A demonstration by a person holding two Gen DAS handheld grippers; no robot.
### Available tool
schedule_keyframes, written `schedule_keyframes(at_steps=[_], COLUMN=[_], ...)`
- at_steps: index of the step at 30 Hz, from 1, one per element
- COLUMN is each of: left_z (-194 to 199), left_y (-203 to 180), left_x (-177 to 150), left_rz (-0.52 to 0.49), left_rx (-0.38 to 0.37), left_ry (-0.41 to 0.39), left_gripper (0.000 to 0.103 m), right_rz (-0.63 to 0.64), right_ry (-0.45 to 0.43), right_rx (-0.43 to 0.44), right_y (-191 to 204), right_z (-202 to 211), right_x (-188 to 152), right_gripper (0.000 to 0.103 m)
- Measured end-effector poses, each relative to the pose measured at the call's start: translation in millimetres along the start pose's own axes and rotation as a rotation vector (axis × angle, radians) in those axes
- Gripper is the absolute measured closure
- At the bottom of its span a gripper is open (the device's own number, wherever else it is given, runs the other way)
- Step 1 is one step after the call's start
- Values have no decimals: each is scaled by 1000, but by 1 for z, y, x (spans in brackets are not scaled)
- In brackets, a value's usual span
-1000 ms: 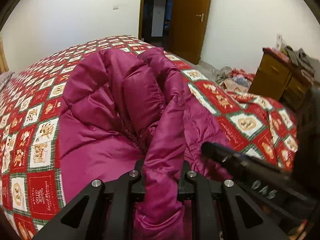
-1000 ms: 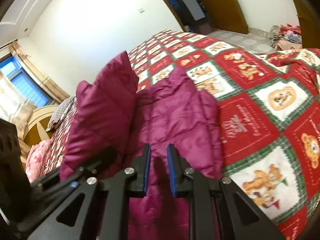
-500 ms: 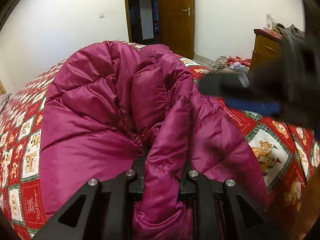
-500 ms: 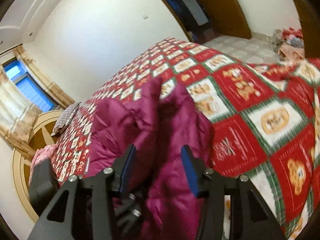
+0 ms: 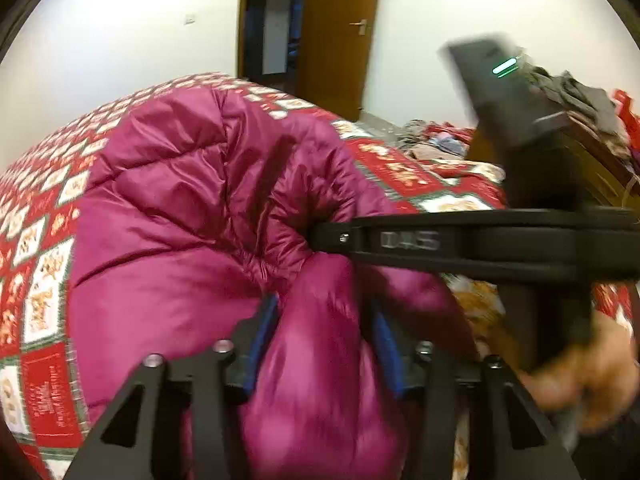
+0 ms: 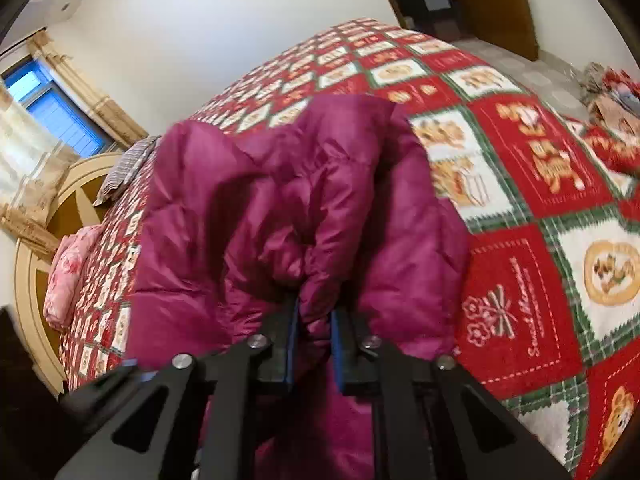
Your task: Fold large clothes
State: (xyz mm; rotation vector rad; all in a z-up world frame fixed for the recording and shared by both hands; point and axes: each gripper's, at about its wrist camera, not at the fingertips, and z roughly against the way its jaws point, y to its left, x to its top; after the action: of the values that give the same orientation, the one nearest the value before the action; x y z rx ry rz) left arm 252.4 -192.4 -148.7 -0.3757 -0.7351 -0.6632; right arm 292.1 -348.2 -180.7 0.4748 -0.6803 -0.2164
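On the bed: one magenta puffer jacket (image 6: 304, 208) lies bunched on the red patchwork quilt (image 6: 532, 184).
Left gripper (image 5: 324, 344): jaws are opening; a thick roll of jacket sits between the blue pads, looser than a firm pinch.
Right gripper (image 6: 314, 344): clamped tight on a thin fold of jacket.
Key relation: the jacket stretches straight ahead of both grippers, its length running away across the bed; the right one has the firmer hold, so it probably leads.
Count: one jacket, two grippers, one quilt.
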Motion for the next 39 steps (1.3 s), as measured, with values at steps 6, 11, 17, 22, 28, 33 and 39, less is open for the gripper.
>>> schedule_keyframes(at_steps=[6,11,17,22,28,33,39], left_z=[59,94,22,12,14,4,3], left_y=[15,88,169,161,143,128,101], left_x=[-16,-2,3,-10,0,14,41], left_rz=[-35,169,462,532,485,399,302], left_rx=[-88,-76,182,162,175,164,136], left_ry=[-32,-154,-48,-87,-102,-98,-112], left_gripper=[39,31,28,28,28,28,28], right_rz=[-3,20,2,24,88,130,10], right_ry=[7,11,-61,-153,9,37,-32], right_rx=[0,-8,-4,11,-139,-65,51], right_y=[-11,-7,3,21,47,48,-3], right_z=[2,4,36,62,11,3,28], right_x=[-3,-4,6,18,31,22,23], right_gripper=[94,92,39,6,9,76,82])
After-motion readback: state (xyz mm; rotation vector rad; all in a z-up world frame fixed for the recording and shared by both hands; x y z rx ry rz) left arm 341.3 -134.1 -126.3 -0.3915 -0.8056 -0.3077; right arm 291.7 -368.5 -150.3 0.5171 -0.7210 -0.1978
